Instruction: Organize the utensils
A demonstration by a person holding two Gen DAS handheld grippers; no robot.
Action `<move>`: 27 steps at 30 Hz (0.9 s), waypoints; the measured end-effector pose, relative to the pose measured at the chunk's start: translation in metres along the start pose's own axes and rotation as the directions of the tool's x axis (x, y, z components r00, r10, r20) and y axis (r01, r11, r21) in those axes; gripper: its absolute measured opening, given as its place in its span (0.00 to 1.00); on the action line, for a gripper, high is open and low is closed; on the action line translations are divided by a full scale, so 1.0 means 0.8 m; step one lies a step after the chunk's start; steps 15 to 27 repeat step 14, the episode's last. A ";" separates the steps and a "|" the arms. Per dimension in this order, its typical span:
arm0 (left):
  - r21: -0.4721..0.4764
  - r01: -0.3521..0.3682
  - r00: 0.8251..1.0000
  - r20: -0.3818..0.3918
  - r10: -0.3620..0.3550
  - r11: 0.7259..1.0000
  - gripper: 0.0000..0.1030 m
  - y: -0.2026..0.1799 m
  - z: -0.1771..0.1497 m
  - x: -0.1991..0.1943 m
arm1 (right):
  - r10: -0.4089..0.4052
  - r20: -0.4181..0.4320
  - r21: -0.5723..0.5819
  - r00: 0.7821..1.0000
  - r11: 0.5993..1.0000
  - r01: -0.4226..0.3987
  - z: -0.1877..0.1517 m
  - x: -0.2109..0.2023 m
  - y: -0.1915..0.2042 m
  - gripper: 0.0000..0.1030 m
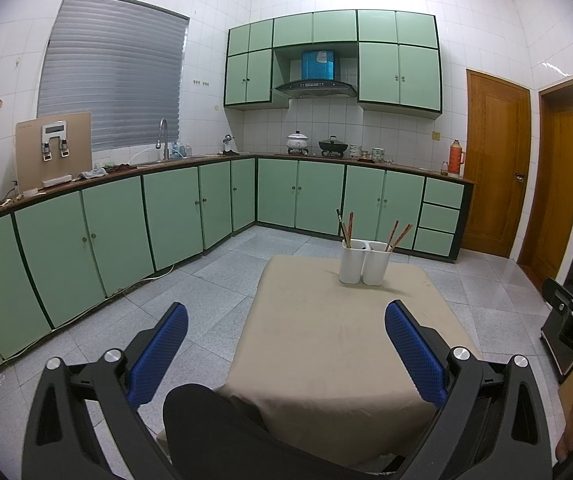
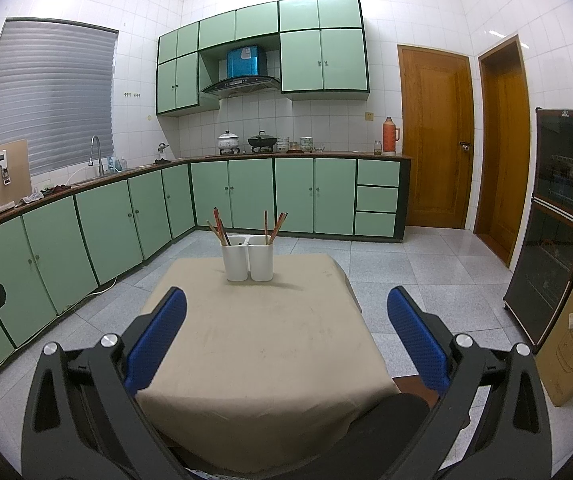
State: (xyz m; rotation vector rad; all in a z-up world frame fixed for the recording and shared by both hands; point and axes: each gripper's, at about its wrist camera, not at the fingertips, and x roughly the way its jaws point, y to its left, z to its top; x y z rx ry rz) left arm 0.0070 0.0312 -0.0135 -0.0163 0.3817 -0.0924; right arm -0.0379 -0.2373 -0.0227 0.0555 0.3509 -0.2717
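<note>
Both hand-held grippers, left [image 1: 286,344] and right [image 2: 286,336], hover level with blue-padded jaws spread wide and empty above the beige cloth-covered worktop [image 2: 254,344]. At its far edge stands a white two-compartment plastic holder [image 2: 247,258] containing upright wooden chopsticks [image 2: 219,226].

Right gripper [image 2: 286,336], fingers [image 2: 416,340] spread, faces white utensil holder [image 2: 248,259] with chopsticks [image 2: 219,227] on table [image 2: 254,344].

I see a white two-compartment holder [image 2: 248,258] standing upright near the far edge of the cloth-covered counter [image 2: 254,344]. Chopsticks [image 2: 220,227] lean out of its left compartment, and more reddish-brown chopsticks [image 2: 273,226] lean in the right one, all tips down.
</note>
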 end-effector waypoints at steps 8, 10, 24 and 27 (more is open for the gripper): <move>0.000 -0.007 1.000 0.003 0.007 1.000 0.94 0.001 0.001 0.001 | 0.001 0.000 0.000 1.000 1.000 -0.001 0.001 0.000 0.000 0.95; -0.006 -0.012 1.000 0.007 0.012 1.000 0.94 0.002 0.002 0.000 | 0.000 0.001 0.000 1.000 1.000 0.000 0.001 0.000 -0.001 0.95; -0.007 -0.011 1.000 0.013 0.011 1.000 0.94 0.001 0.002 -0.001 | -0.001 0.001 0.000 1.000 1.000 0.001 -0.001 0.000 0.000 0.95; -0.007 -0.011 1.000 0.013 0.011 1.000 0.94 0.001 0.002 -0.001 | -0.001 0.001 0.000 1.000 1.000 0.001 -0.001 0.000 0.000 0.95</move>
